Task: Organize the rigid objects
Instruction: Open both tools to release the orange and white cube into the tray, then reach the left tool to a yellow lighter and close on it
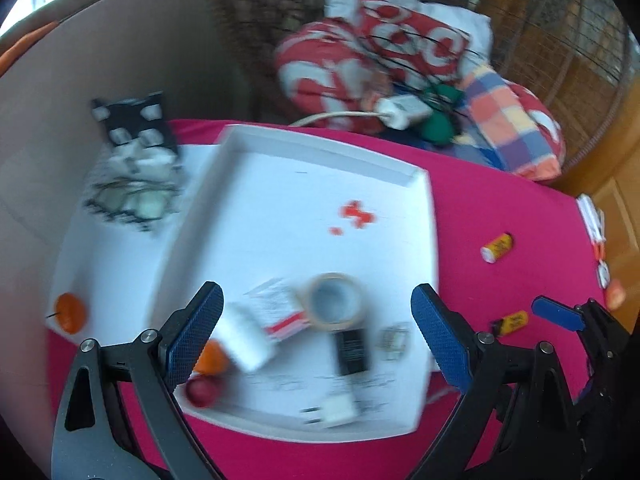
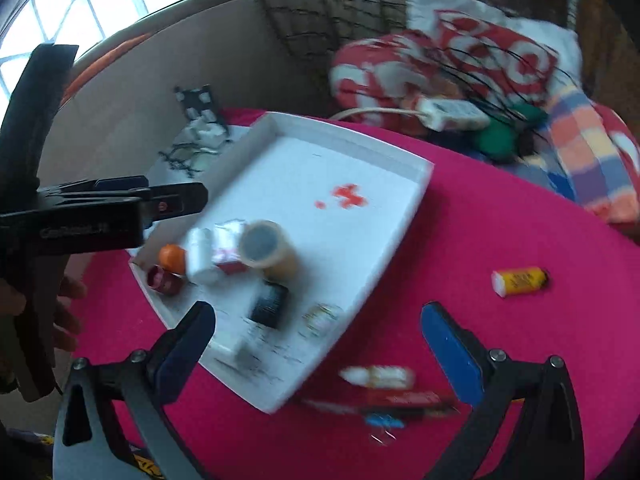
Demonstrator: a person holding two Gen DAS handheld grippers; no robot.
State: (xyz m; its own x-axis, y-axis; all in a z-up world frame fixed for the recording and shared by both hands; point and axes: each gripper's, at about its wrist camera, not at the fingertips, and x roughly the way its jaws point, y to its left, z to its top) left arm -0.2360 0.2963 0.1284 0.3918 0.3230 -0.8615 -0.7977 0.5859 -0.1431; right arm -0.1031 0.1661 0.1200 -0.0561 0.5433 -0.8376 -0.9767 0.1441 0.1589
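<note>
Both tools stand wide apart with nothing between their blue pads. The left tool hangs over the near end of the shallow white rectangular tray, its pads either side of the cluster of things lying there. The right tool hangs over the tray's near right edge and the bare magenta cloth of the counter.

The tray lies at an angle on the counter, and its far half is bare apart from a small red mark. At its near end lie a roll of tan packing tape, a white cylindrical bottle, an orange round cap, a dark red round lid, a small black box and a small clear box close to the tray's right rim. A white plug adapter lies near the tray's front rim.

Outside the tray, a yellow cylindrical tube with a white cap lies alone on open cloth to the right. A white dropper bottle and a red flat packet lie just beside the tray's near corner, between the right tool's pads. Blur hides the finer detail.
</note>
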